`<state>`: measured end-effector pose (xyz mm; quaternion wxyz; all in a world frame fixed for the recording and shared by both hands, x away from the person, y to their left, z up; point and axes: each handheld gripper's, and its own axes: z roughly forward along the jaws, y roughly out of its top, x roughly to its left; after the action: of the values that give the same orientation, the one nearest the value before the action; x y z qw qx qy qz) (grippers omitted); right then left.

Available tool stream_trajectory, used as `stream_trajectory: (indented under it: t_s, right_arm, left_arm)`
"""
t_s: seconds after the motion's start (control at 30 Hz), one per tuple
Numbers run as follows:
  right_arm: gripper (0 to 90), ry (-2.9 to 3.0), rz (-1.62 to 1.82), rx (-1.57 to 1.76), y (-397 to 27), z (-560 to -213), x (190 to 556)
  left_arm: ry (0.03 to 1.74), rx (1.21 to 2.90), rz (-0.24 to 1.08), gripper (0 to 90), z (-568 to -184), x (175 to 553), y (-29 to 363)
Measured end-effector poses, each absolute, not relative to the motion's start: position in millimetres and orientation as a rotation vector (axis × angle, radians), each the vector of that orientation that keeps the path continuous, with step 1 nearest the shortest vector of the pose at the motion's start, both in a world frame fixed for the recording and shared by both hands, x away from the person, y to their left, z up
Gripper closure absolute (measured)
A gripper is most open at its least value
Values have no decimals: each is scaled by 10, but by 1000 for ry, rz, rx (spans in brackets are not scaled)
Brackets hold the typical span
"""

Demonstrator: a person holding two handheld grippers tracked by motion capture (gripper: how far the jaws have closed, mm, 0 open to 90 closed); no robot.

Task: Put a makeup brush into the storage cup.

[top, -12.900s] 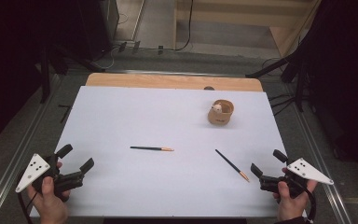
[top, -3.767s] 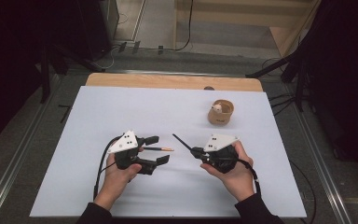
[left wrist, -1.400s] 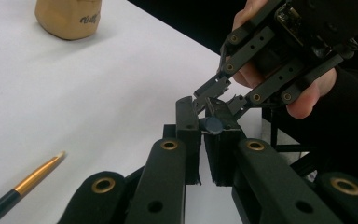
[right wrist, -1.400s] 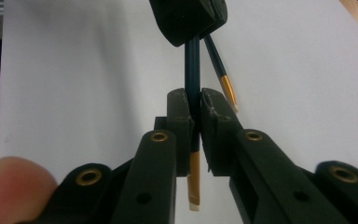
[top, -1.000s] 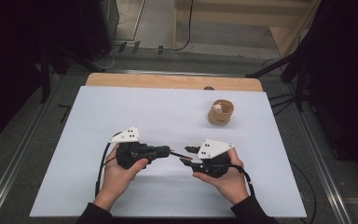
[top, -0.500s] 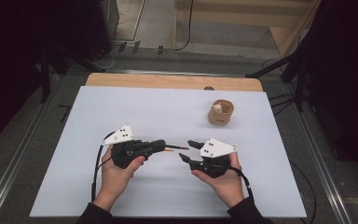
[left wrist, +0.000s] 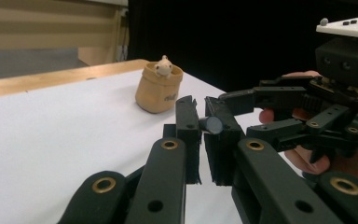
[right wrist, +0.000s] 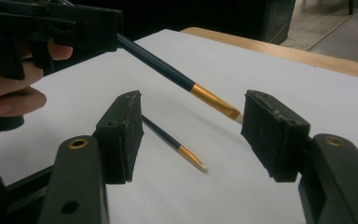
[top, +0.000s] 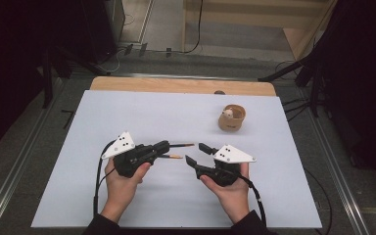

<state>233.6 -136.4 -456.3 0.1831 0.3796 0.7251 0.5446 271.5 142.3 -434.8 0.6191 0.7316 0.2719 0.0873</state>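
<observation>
My left gripper [top: 162, 147] is shut on a dark-handled paintbrush [top: 181, 145], and the brush's gold ferrule and pale tip point right toward my right gripper [top: 195, 152]. In the right gripper view that brush [right wrist: 182, 81] hangs above the sheet, its tip reaching between the wide-open jaws of my right gripper [right wrist: 191, 135]. A second paintbrush [top: 170, 156] lies on the white sheet just below the held one, also in the right gripper view [right wrist: 172, 142]. The left gripper [left wrist: 200, 116] clamps the handle, which I see end-on.
A small tan pouch [top: 231, 118] with a pale toy figure in it stands at the back right of the white sheet [top: 127, 112]; it also appears in the left gripper view [left wrist: 158, 91]. A wooden table edge [top: 176, 85] runs along the far side.
A second ago both grippers met at the paintbrush. The right gripper has let go and opened, and the left gripper has drawn a little left with the brush.
</observation>
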Motion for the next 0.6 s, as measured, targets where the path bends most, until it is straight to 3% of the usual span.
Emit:
stream_trajectory:
  t_s: [0.13,0.6]
  right_arm:
    - [344,1998,1573,1122,-1337,-4570,2323]
    - [332,1917,1628,1200,-1243,-4556,2288]
  left_arm:
    - [627,1671,234,853,-4353,2705,1420]
    - [629,1633,306,853,-4379,2676,1402]
